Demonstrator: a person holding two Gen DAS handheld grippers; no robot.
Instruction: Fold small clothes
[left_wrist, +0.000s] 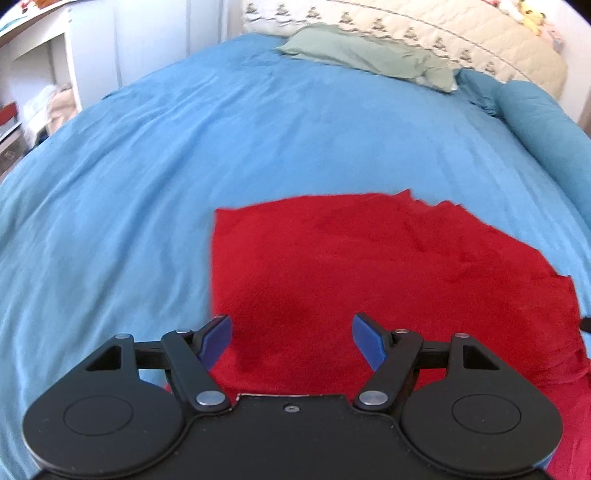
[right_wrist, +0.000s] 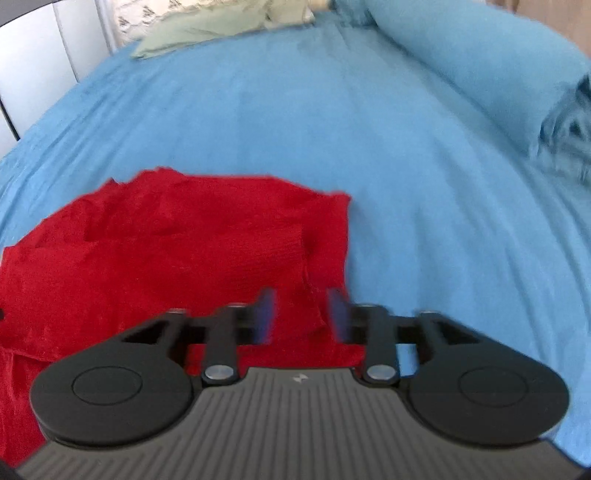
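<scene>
red garment: 1 | green pillow: 1 | blue bolster: 1 | grippers: 2

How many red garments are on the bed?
1: the red garment lies on the blue bedspread, beneath both open grippers. Others outside the views cannot be ruled out.

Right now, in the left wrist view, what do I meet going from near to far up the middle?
Left hand-held gripper → red fleecy garment → blue bed cover → pale green pillow → cream patterned quilt.
</scene>
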